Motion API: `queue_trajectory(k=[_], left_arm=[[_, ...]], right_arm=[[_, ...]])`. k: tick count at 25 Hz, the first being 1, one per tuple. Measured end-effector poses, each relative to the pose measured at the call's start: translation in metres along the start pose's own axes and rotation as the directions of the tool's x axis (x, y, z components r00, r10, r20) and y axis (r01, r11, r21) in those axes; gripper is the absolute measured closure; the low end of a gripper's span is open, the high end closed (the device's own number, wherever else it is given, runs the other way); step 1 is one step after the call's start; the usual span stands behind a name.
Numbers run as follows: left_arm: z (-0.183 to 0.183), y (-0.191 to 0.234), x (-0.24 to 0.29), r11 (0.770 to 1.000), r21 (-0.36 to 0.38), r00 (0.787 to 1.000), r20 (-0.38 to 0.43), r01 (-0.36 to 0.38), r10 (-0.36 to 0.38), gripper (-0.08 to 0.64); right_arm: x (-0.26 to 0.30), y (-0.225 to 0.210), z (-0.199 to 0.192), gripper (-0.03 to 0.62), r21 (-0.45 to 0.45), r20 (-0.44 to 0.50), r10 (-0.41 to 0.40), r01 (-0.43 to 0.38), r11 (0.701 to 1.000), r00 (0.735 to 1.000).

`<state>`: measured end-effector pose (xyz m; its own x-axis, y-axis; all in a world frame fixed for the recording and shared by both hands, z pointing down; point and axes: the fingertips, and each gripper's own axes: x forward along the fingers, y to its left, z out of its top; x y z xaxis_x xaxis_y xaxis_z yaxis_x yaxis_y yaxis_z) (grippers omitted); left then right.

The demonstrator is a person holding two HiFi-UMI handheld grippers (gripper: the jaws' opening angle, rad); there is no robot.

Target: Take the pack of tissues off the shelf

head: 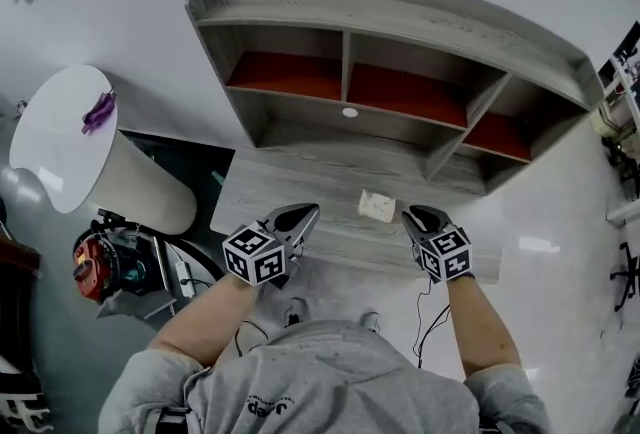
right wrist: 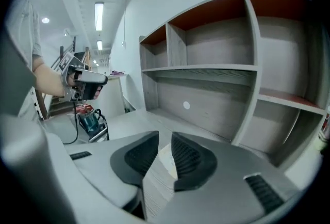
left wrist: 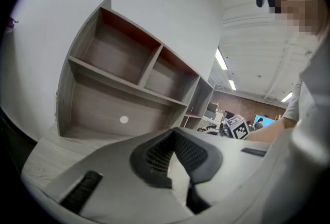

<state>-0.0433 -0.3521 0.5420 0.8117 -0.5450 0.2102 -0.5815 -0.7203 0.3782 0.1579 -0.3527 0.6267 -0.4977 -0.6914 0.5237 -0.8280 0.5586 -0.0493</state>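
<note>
The pack of tissues point(head: 377, 205) lies flat on the wooden table point(head: 290, 187), in front of the open shelf point(head: 400, 22) and outside its compartments. It sits between the two grippers, closer to the right gripper point(head: 414, 214). The right gripper's fingers point(right wrist: 191, 158) stand narrowly apart and grip nothing. The left gripper point(head: 308, 212) has its fingers point(left wrist: 154, 158) meeting at the tips, empty.

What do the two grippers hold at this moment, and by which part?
Nothing is held. The left gripper and the right gripper are both empty. The tissue pack lies on the desk between them, apart from both.
</note>
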Motion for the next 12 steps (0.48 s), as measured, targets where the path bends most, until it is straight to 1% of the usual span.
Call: queue_trajectory(k=[4, 9, 12], left_arm=[[0.036, -0.022, -0.008, 0.999, 0.038, 0.999, 0.042, 0.027, -0.029, 0.548], [0.082, -0.042, -0.018, 0.995, 0.091, 0.994, 0.096, 0.037, -0.046, 0.548], [0.108, -0.049, -0.022, 0.994, 0.103, 0.990, 0.128, 0.042, -0.055, 0.548]], right_arm=[[-0.032, -0.002, 0.033, 0.546, 0.061, 0.075, 0.012, -0.016, 0.998, 0.997], [-0.071, -0.016, 0.081, 0.580, 0.097, 0.156, -0.019, 0.004, 0.995, 0.988], [-0.091, -0.022, 0.113, 0.600, 0.105, 0.209, -0.037, 0.015, 0.994, 0.977]])
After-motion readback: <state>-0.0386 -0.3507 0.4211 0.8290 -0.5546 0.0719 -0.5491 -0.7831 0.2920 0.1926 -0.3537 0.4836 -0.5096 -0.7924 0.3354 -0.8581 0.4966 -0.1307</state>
